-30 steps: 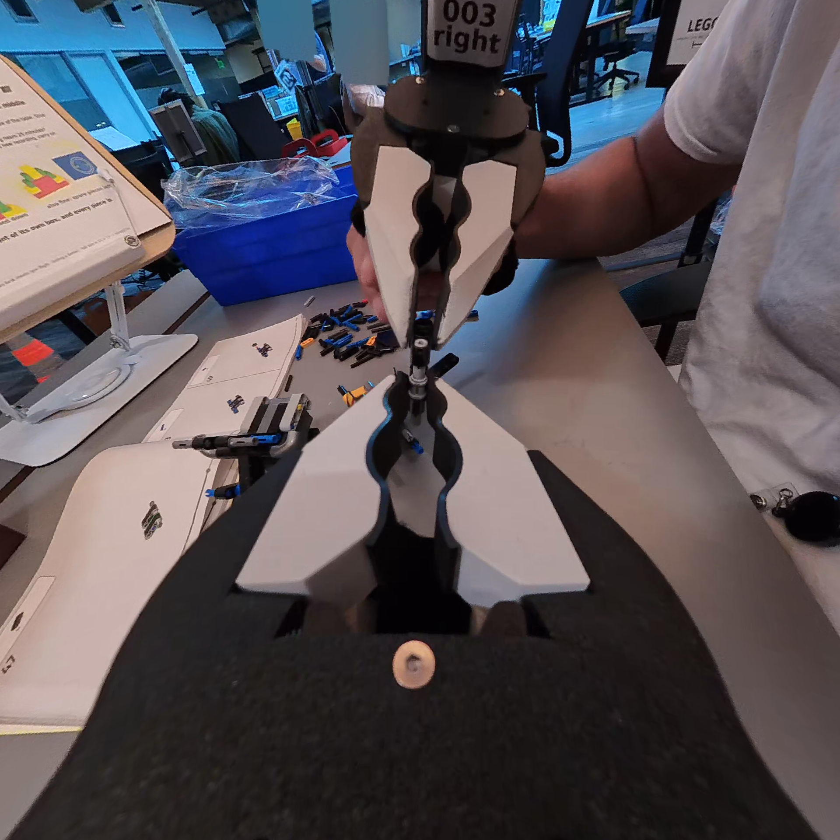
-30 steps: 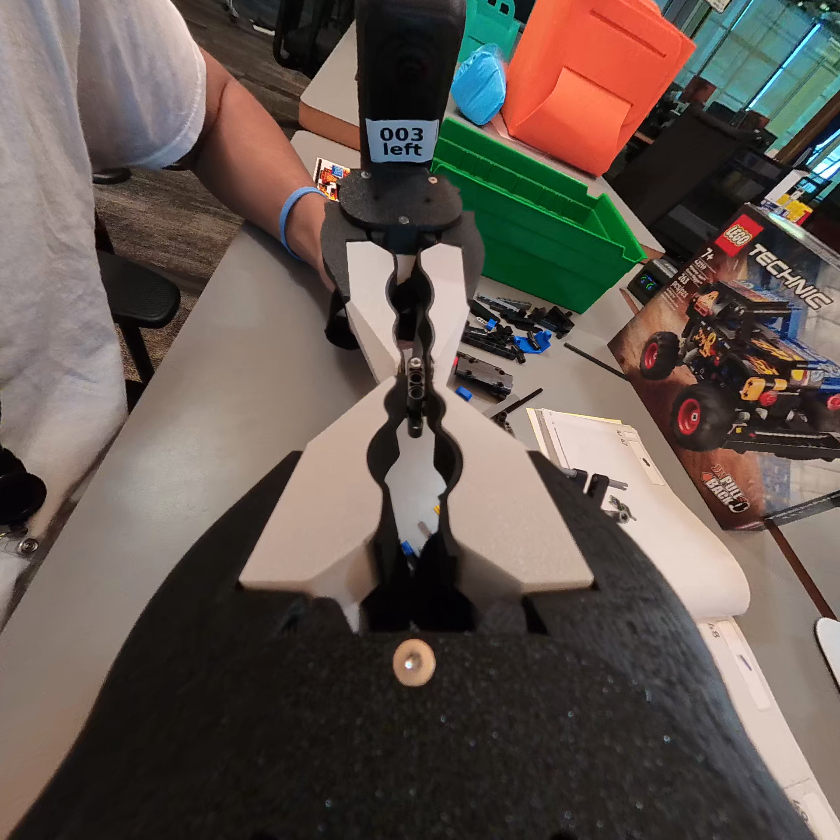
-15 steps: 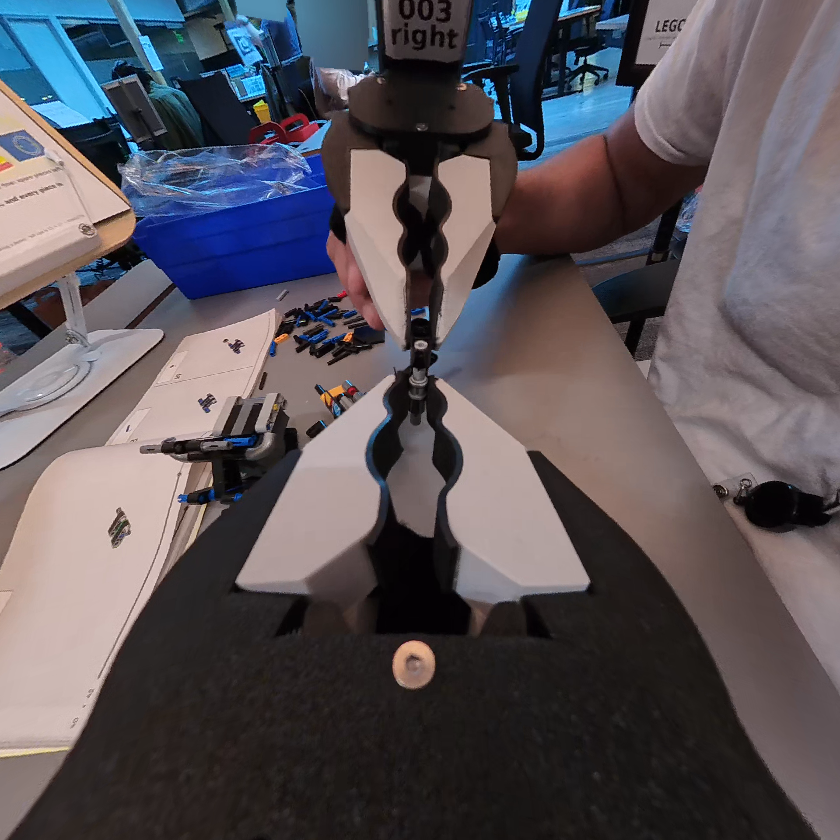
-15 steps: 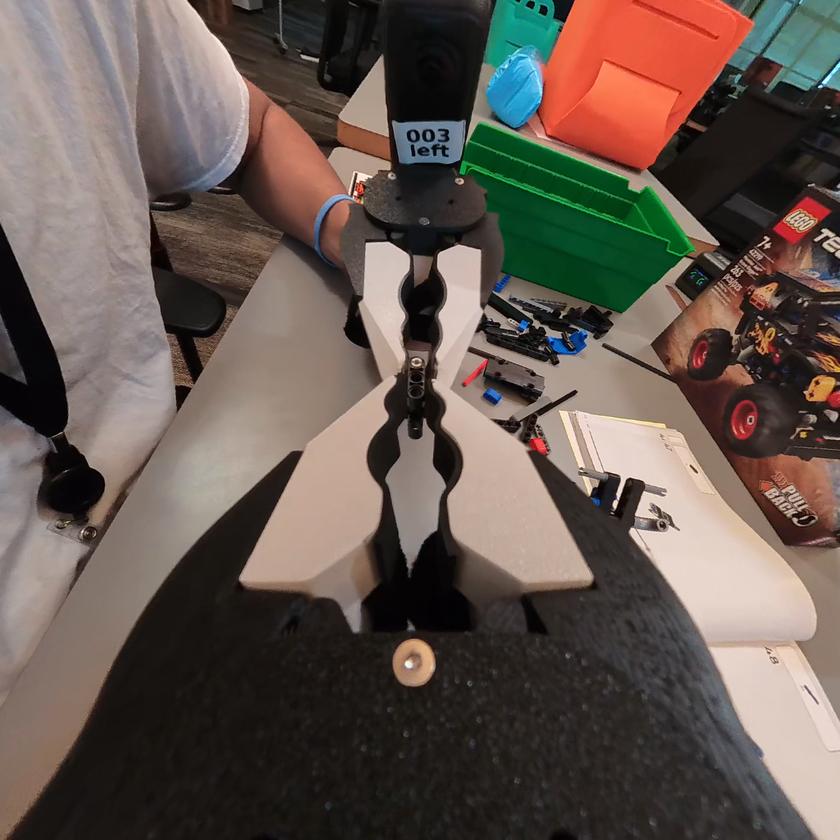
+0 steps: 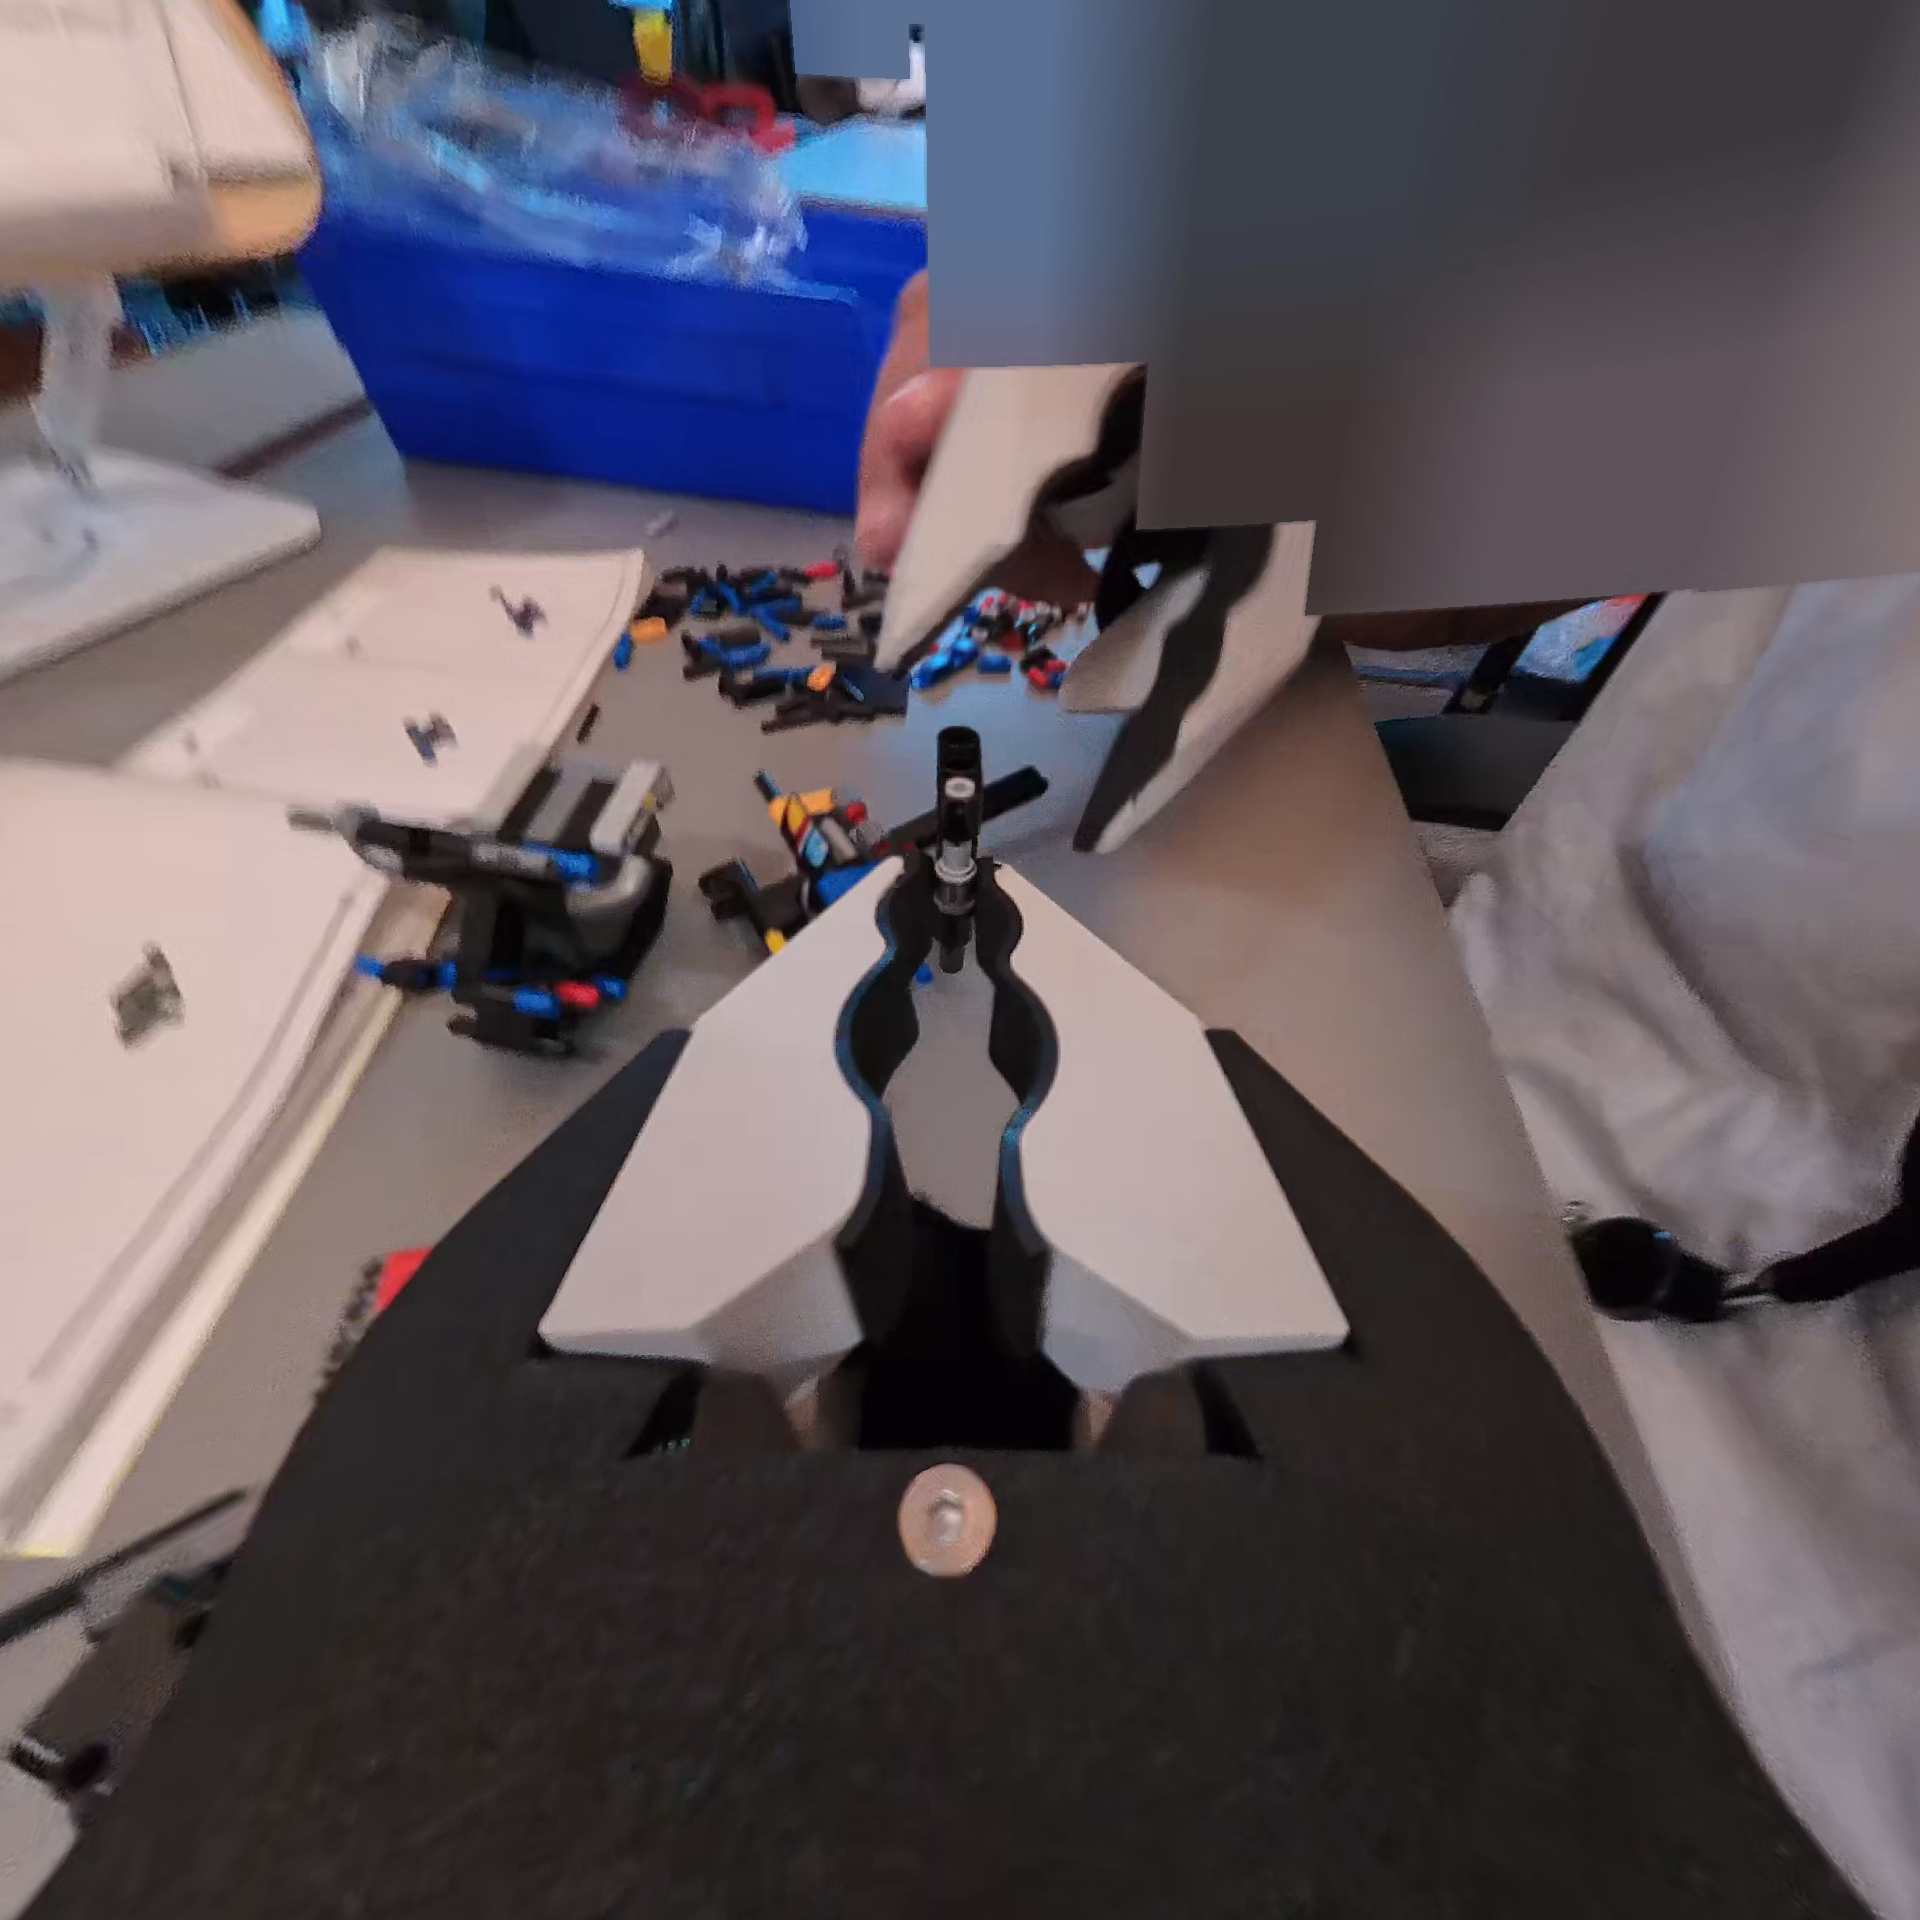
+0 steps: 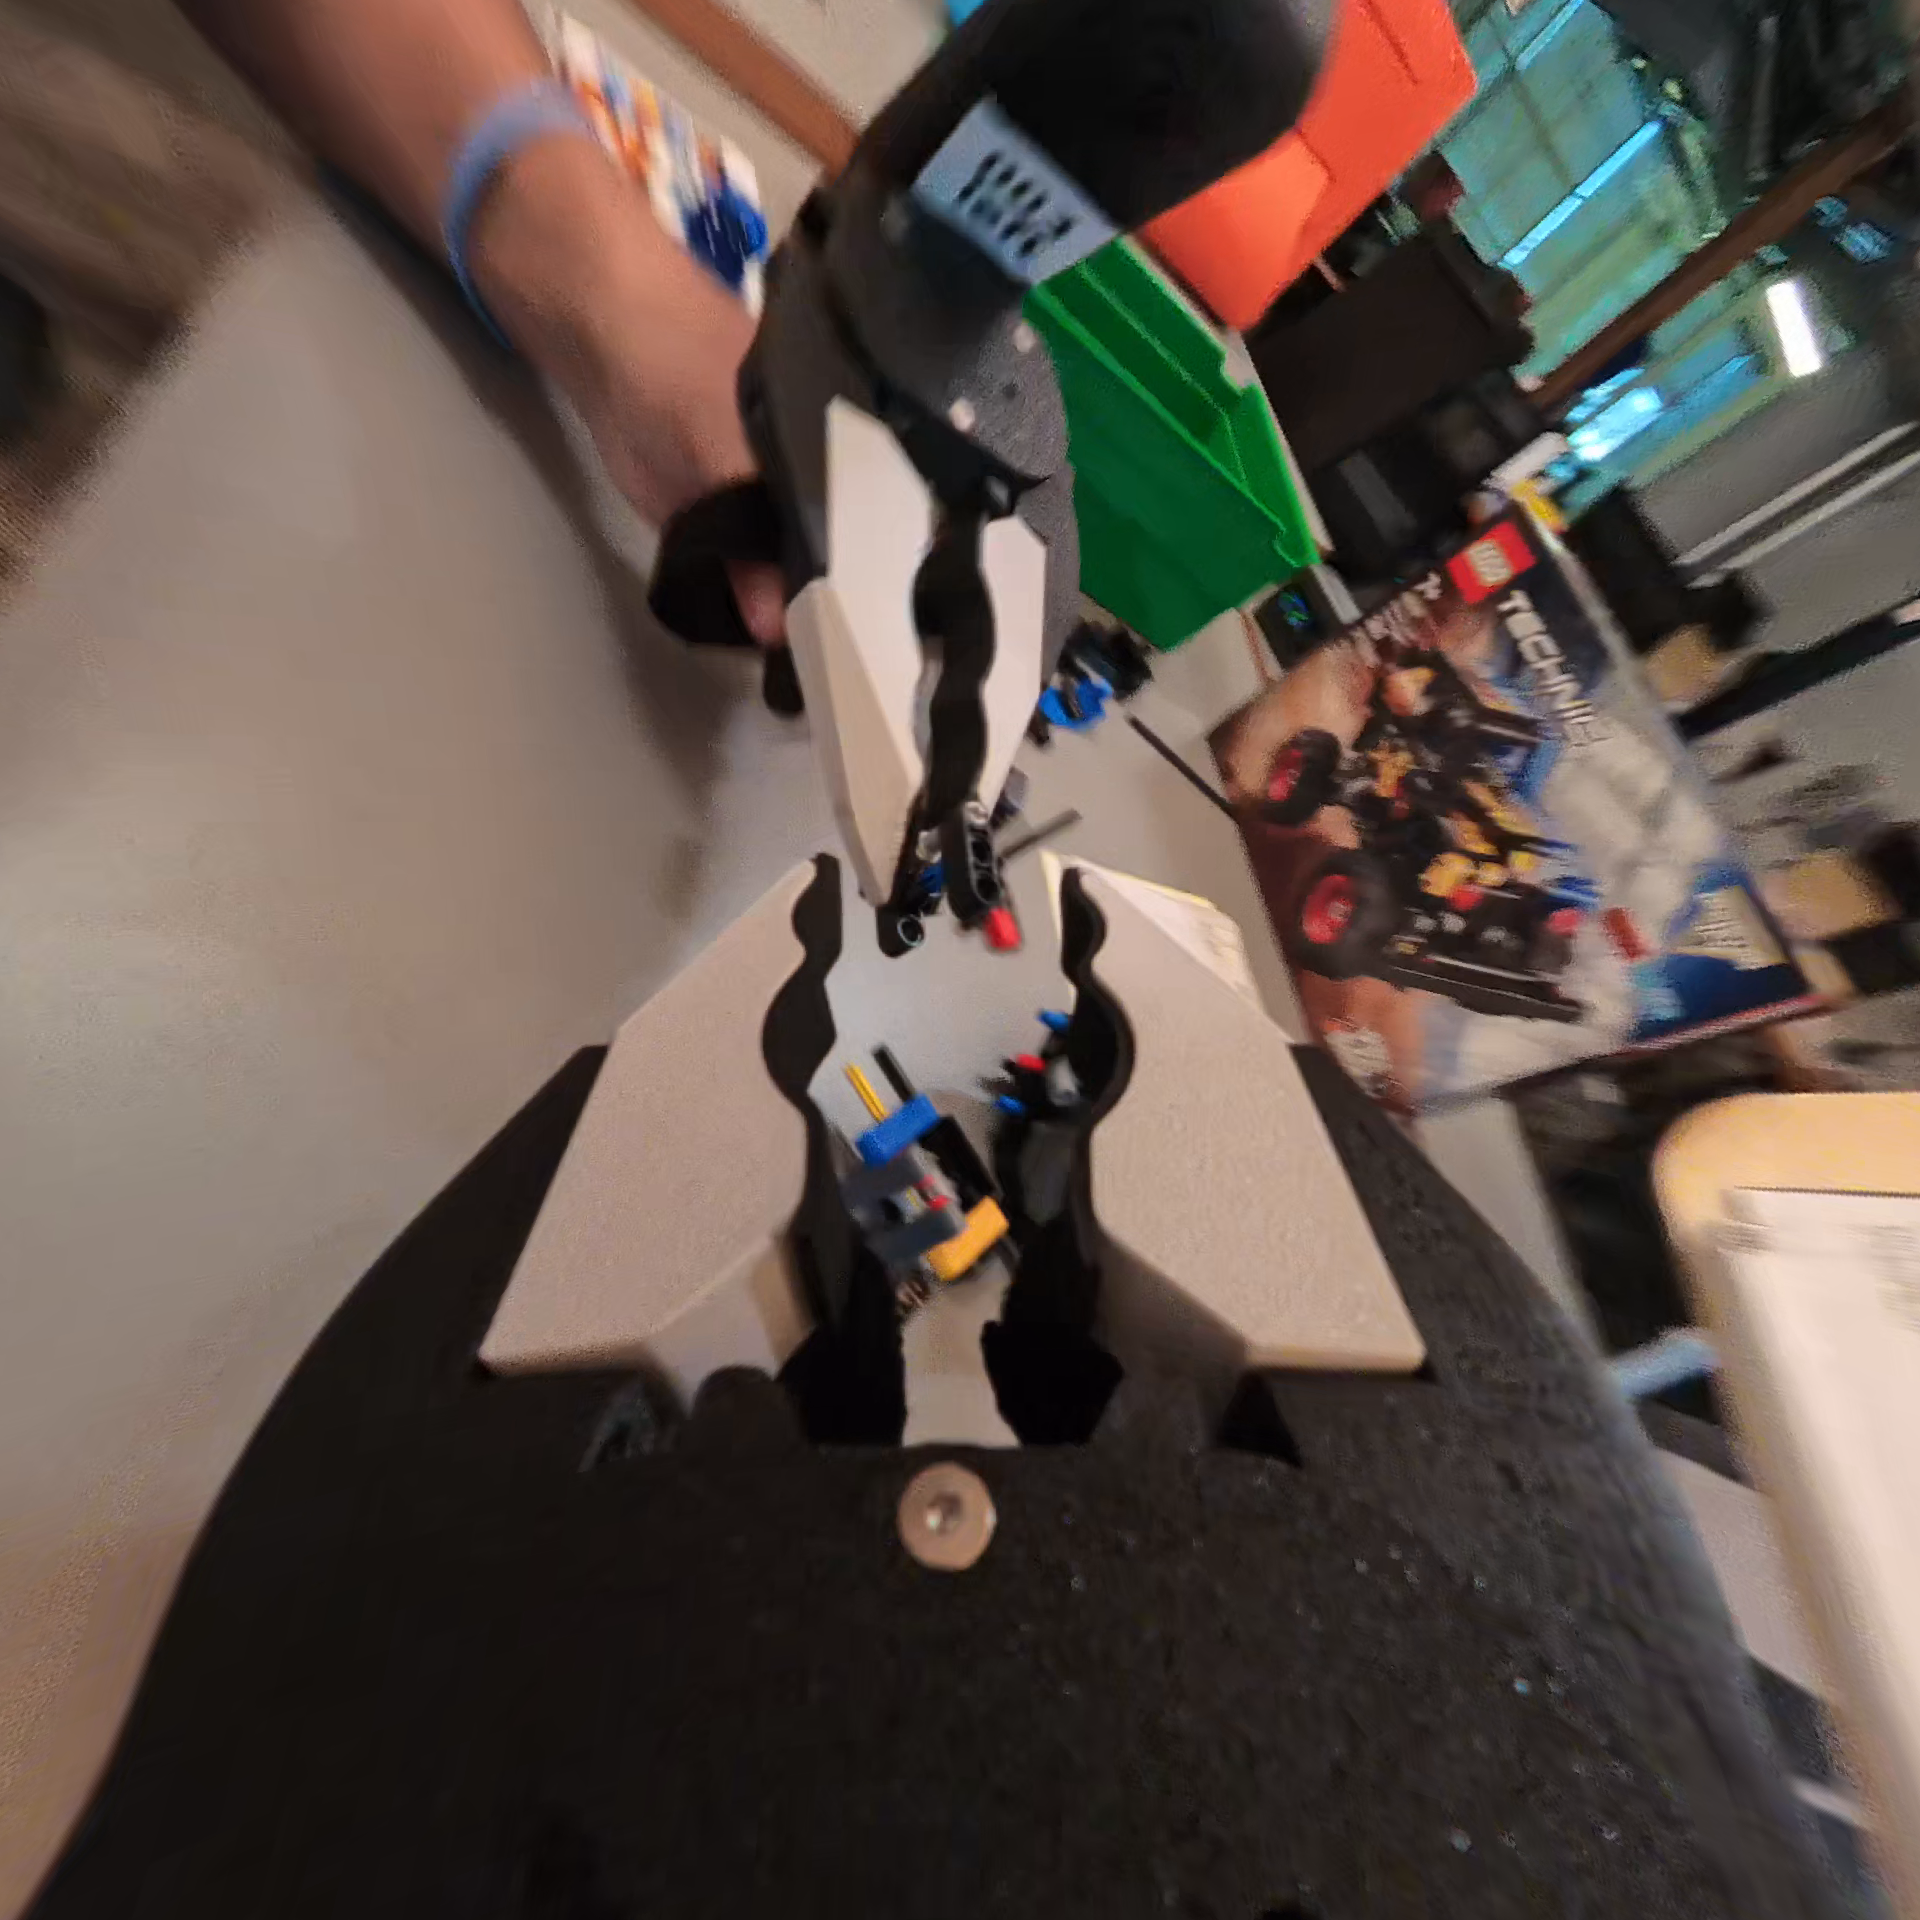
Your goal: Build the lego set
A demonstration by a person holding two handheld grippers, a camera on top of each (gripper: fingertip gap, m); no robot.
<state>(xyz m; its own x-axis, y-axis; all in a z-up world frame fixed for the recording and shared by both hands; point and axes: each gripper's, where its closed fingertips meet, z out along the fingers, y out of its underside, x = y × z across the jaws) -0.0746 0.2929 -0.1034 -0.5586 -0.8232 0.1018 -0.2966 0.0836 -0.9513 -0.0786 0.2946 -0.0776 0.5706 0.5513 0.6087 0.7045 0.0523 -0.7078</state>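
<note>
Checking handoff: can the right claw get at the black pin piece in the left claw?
Probably yes: right claw is open, facing it, and the top end of the pin piece sticks out bare past the shut left claw.

Left wrist view: looks forward along the left tongs, low over the counter. Right wrist view: tilted, facing back. Shared: the counter middle, each view showing the other's tongs close ahead.
</note>
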